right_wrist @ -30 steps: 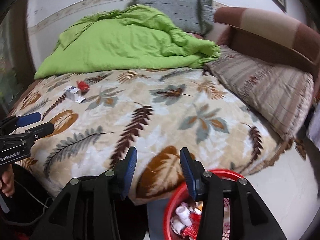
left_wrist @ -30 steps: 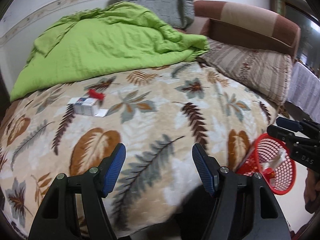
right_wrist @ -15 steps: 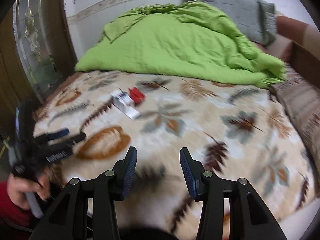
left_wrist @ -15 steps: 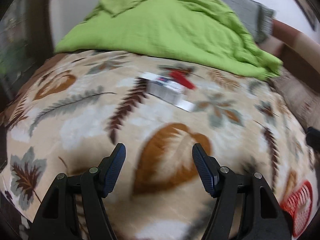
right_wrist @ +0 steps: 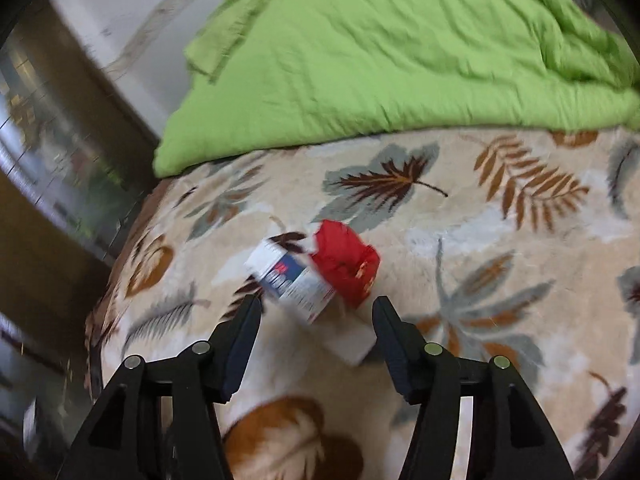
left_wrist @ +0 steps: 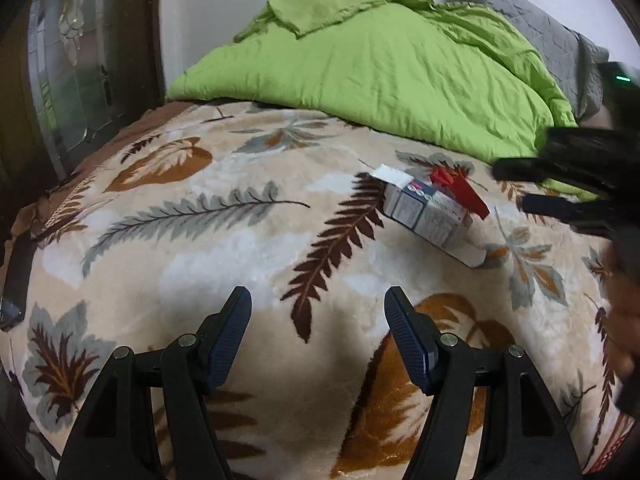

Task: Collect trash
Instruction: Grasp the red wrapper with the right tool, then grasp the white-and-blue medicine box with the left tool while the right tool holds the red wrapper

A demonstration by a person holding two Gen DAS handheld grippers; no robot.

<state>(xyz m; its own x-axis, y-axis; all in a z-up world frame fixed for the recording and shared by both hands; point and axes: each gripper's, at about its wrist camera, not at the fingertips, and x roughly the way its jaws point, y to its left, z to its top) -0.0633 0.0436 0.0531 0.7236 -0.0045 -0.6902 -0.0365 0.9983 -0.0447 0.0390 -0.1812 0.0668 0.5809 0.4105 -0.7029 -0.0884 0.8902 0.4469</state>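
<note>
A white and blue carton (left_wrist: 428,212) with open flaps lies on the leaf-patterned blanket (left_wrist: 224,248), and a red wrapper (left_wrist: 460,188) lies against its far side. My left gripper (left_wrist: 318,320) hovers open over the blanket, short of the carton and to its left. In the right wrist view the carton (right_wrist: 292,280) and the red wrapper (right_wrist: 344,260) sit just ahead of my right gripper (right_wrist: 316,312), whose jaws are opening; the carton's near end lies in line with the gap, untouched. The right gripper (left_wrist: 532,188) shows at the right edge of the left wrist view.
A crumpled green duvet (left_wrist: 380,60) covers the far half of the bed, with a grey pillow (left_wrist: 568,44) behind it. A dark door with patterned glass (left_wrist: 68,72) stands along the bed's left side. A black strap (left_wrist: 16,280) lies at the blanket's left edge.
Both grippers swung left from the red basket side to the carton and wrapper. The right gripper came close over them and its jaws now stand wider. The basket has left both views.
</note>
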